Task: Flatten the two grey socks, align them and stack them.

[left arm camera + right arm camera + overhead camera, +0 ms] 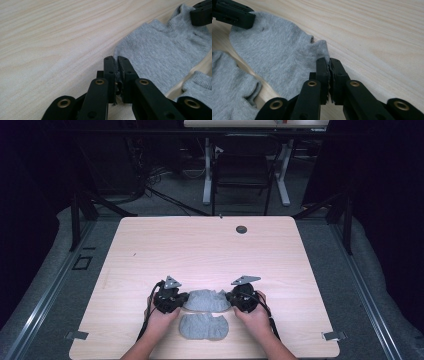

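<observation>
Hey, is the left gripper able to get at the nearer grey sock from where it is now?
Probably not right away: the left gripper is shut on the farther sock's edge. The nearer sock lies uncovered just beside it, so after letting go the way looks free.

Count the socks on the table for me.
2. One grey knit sock stretched between both grippers, pinched at each end; the second grey sock lies flat just nearer the person.

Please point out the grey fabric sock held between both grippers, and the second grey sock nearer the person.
held grey sock (206, 300), high view, middle of its fabric.
second grey sock (202, 326), high view, middle of its fabric.
</observation>
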